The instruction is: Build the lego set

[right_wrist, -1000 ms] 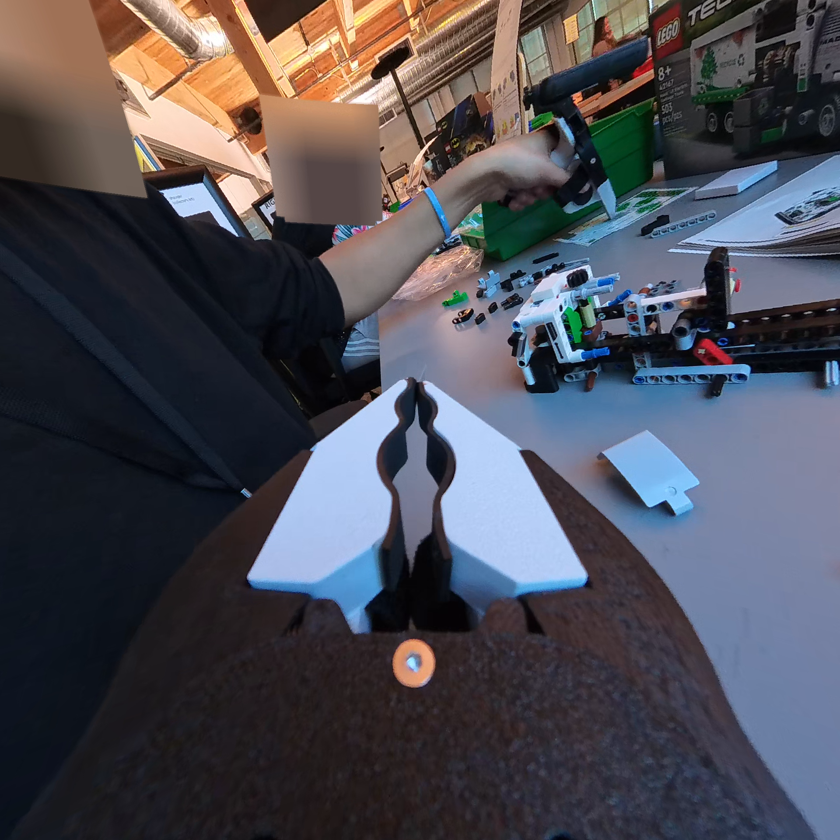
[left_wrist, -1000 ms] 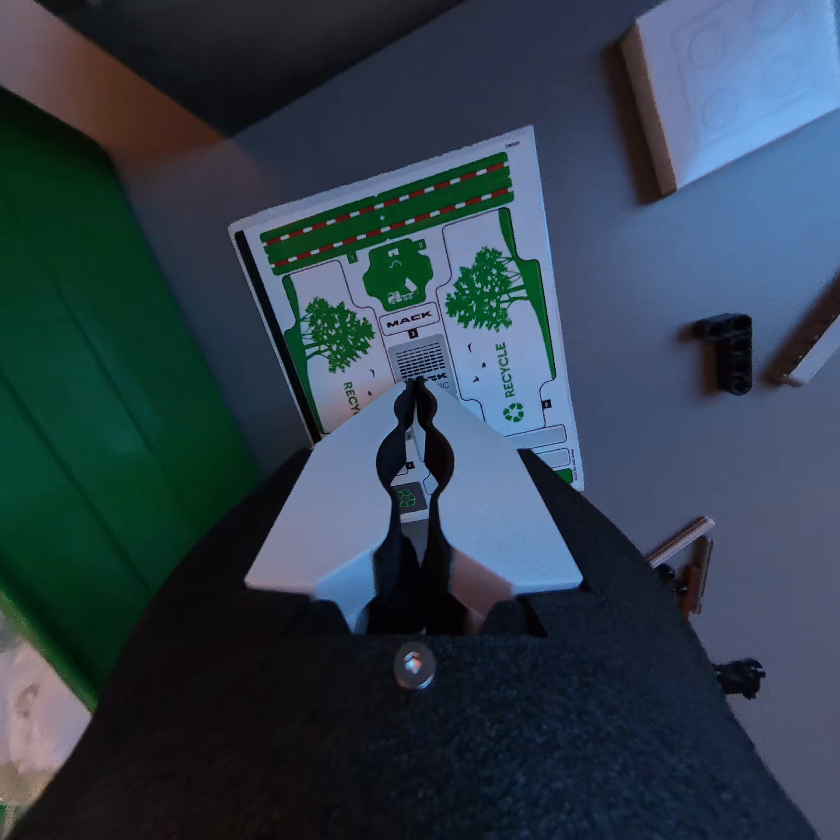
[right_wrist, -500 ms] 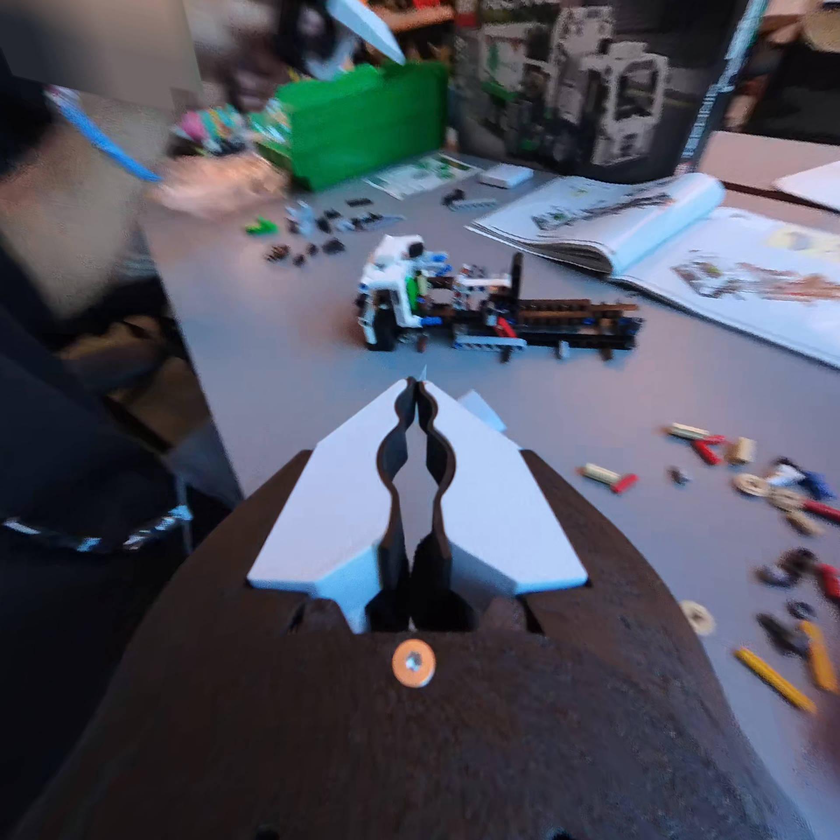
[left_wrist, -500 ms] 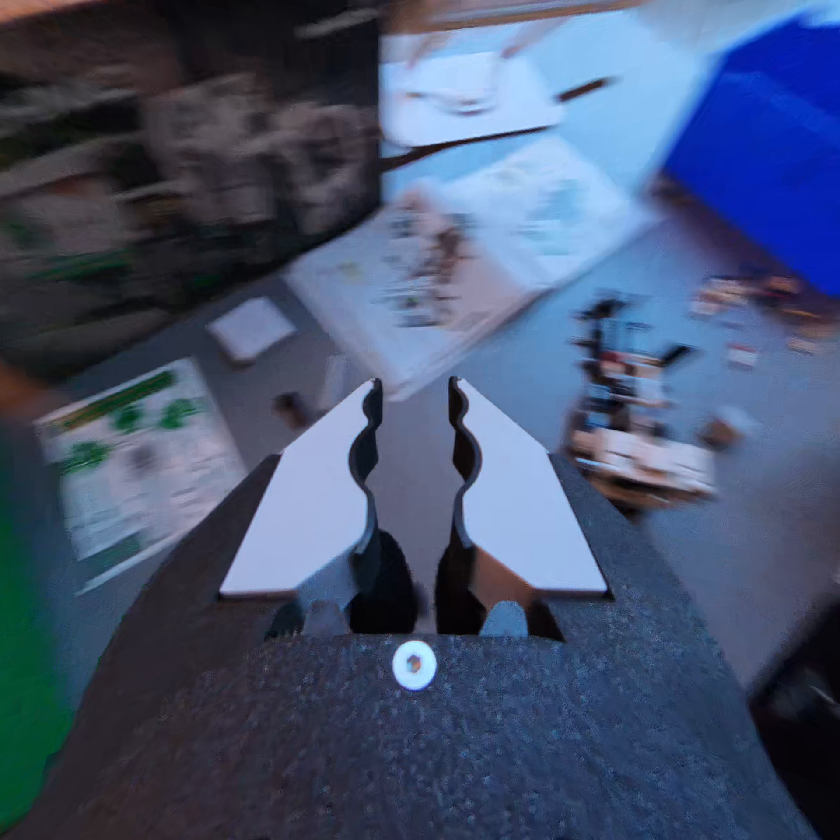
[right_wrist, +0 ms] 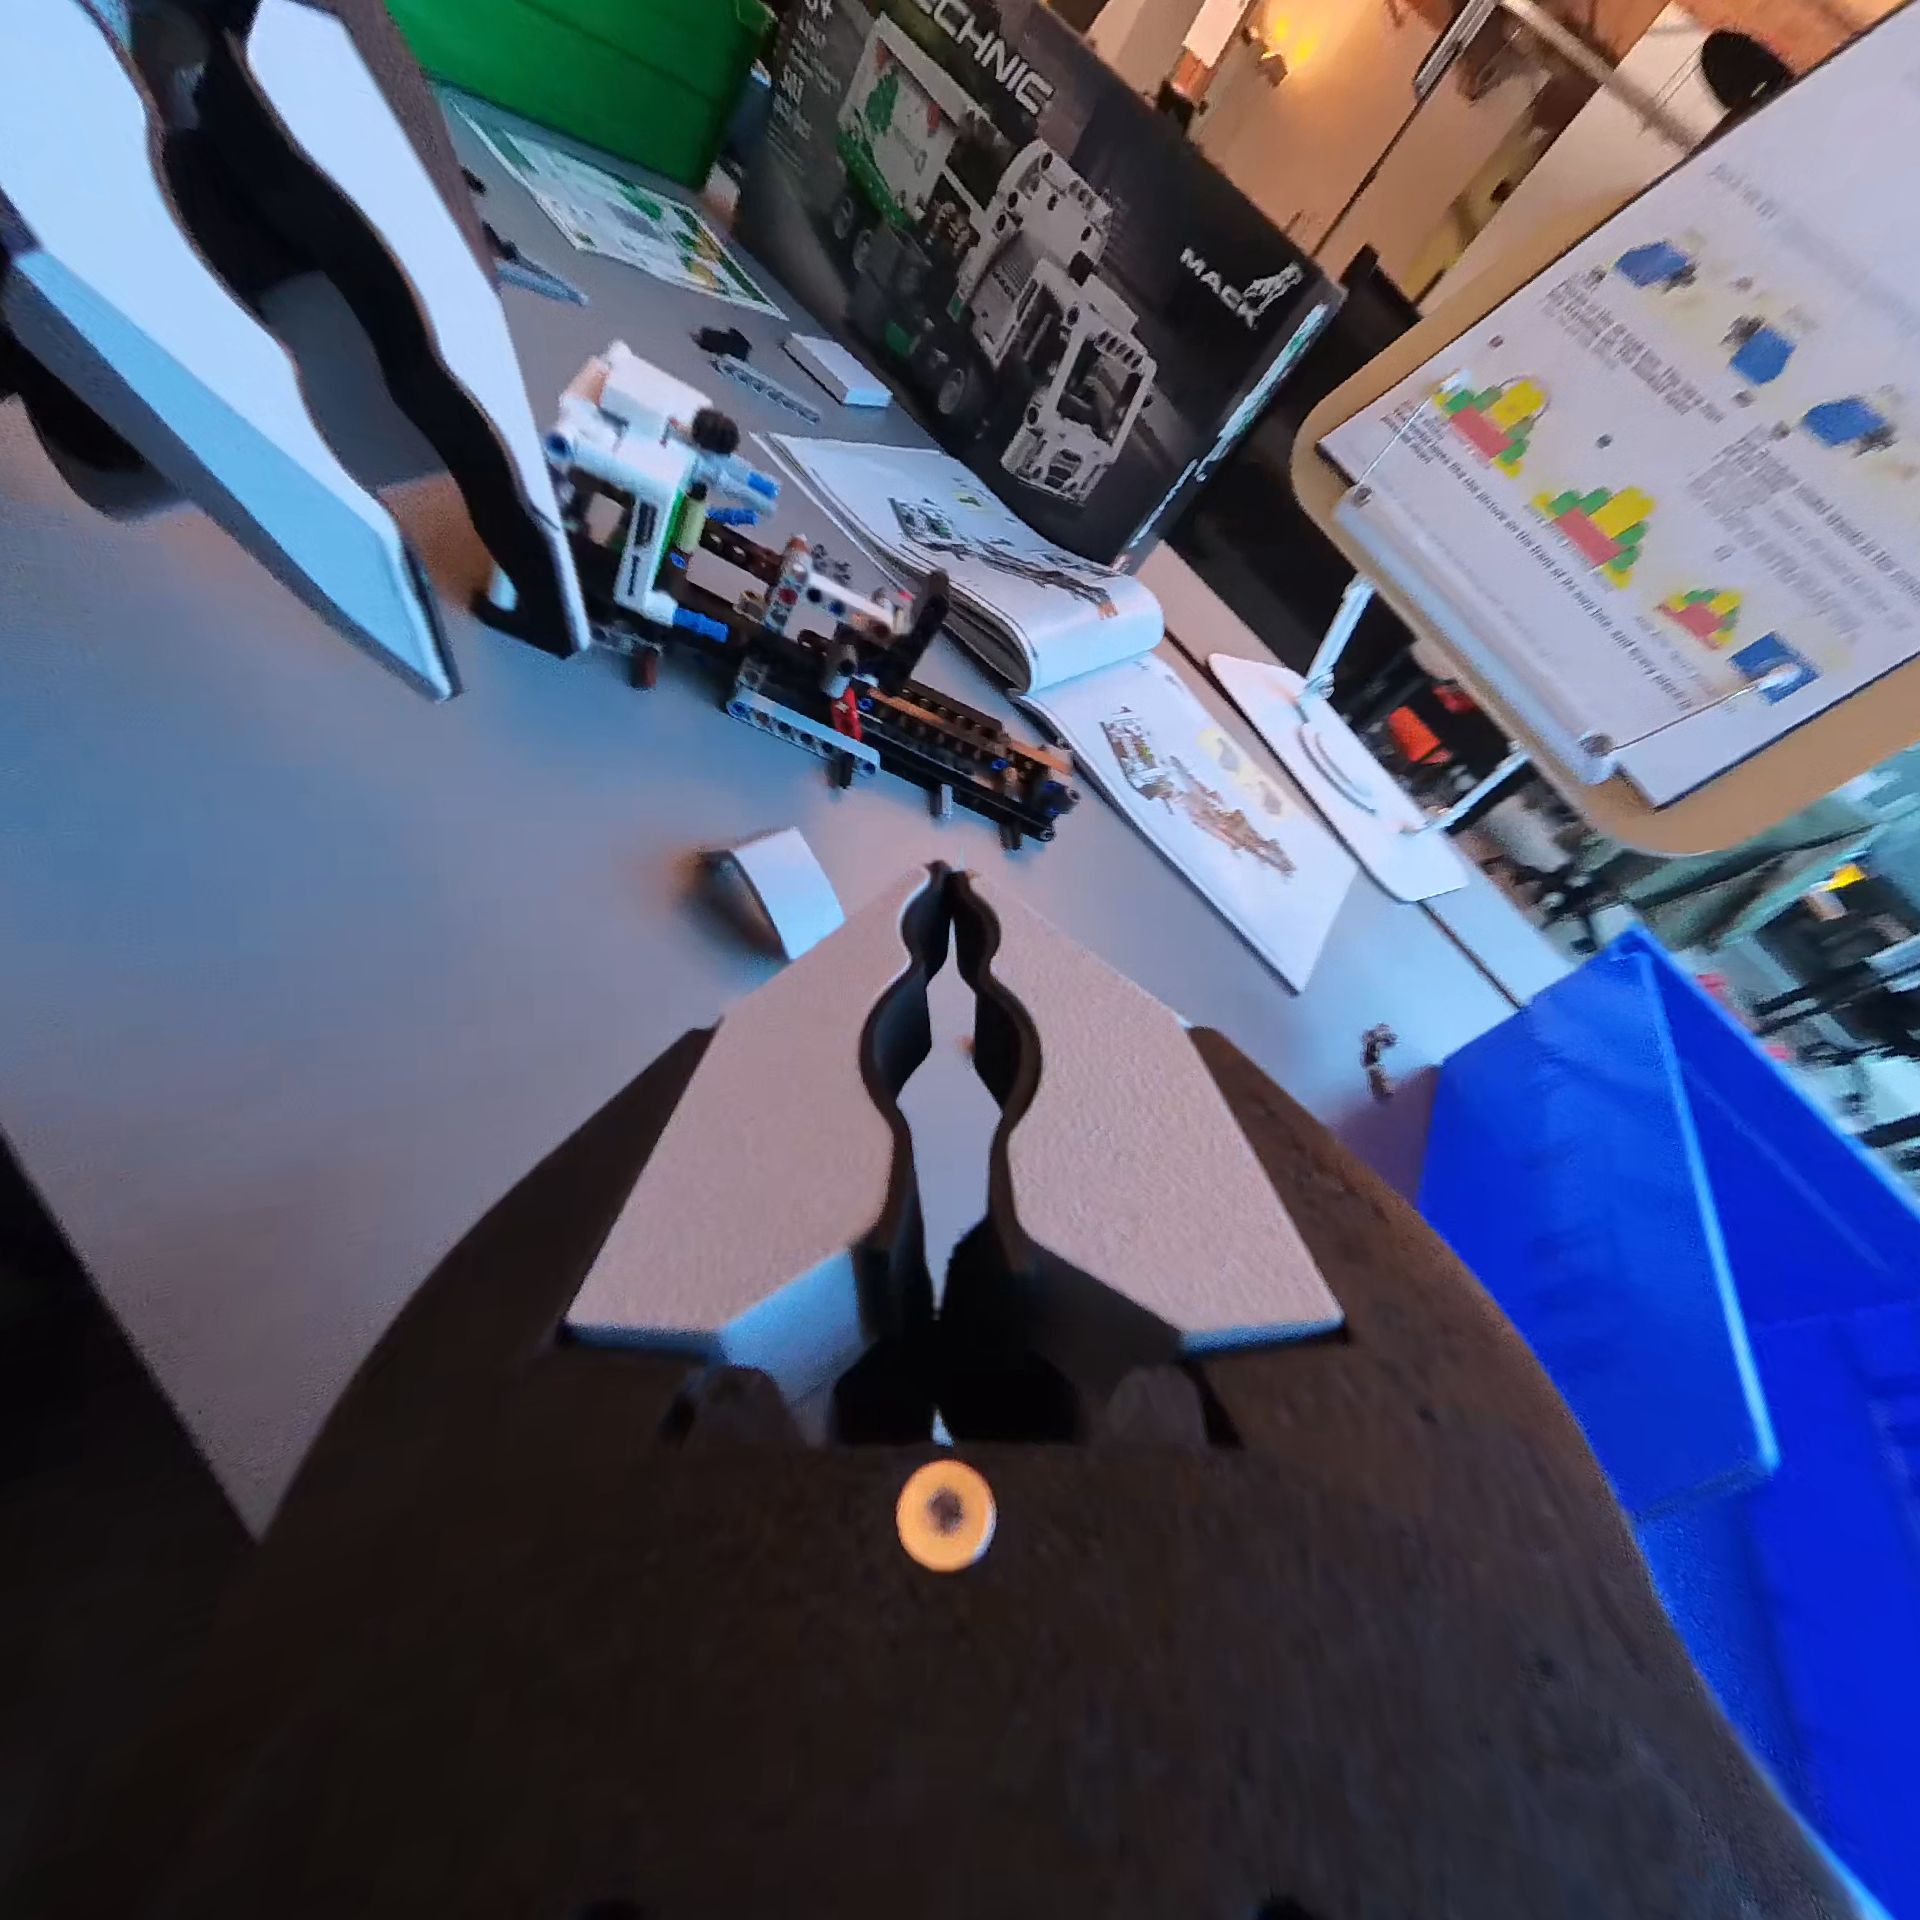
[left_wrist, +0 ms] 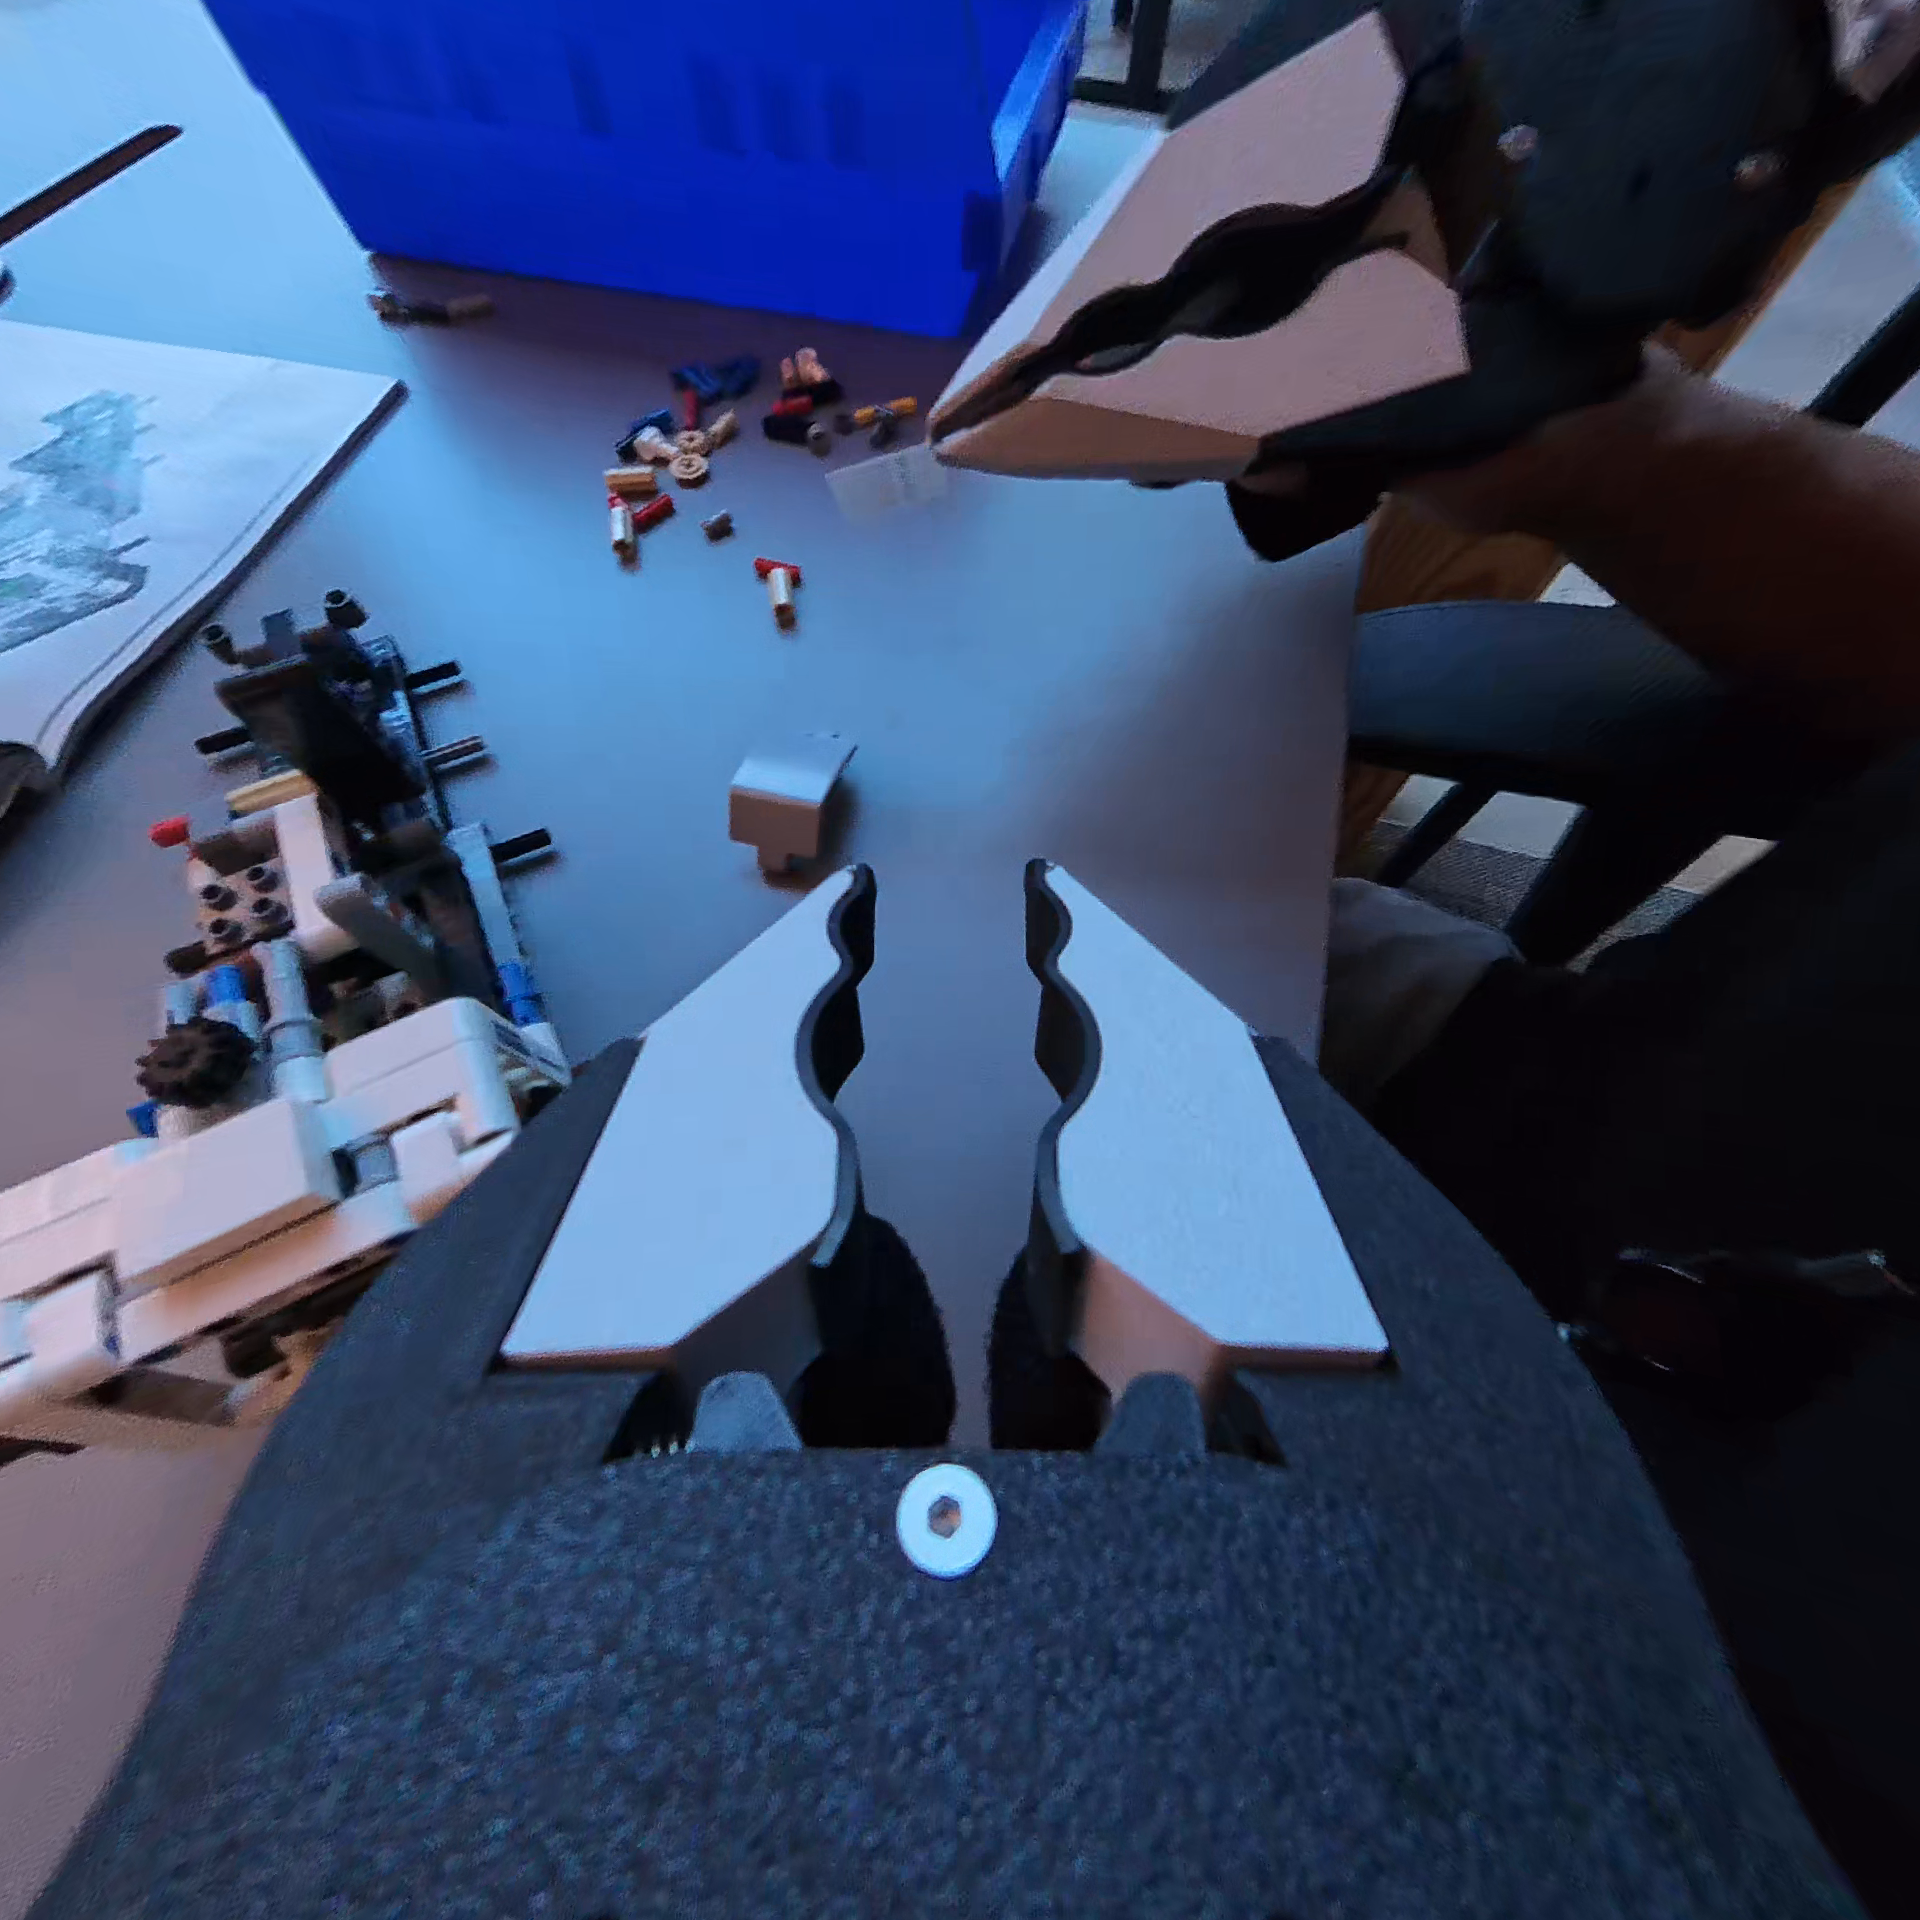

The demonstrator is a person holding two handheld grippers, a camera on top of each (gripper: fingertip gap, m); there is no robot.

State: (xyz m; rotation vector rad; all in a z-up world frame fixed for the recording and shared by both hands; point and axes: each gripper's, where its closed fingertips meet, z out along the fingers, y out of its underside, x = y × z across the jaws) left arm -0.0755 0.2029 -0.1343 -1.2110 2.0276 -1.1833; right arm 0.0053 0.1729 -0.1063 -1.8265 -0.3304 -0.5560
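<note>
White curved panel (left_wrist: 788,798) lies before the open left hand-held gripper (left_wrist: 948,883) — right hand-held gripper (right_wrist: 952,876) closed.

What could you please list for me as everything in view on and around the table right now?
truck build: one, white, black and brown, mid-table beside the booklet
curved panel: one, white, loose just ahead of the left gripper
small parts: a scattered pile, red, tan, blue, black, before the blue bin
booklet: one, open, behind the build
sticker sheet: one, green and white, by the green bin
set box: one, dark, standing at the back
blue bin: one, table's edge
green bin: one, far corner
left gripper: open, empty
right gripper: shut on a small white slip
</note>
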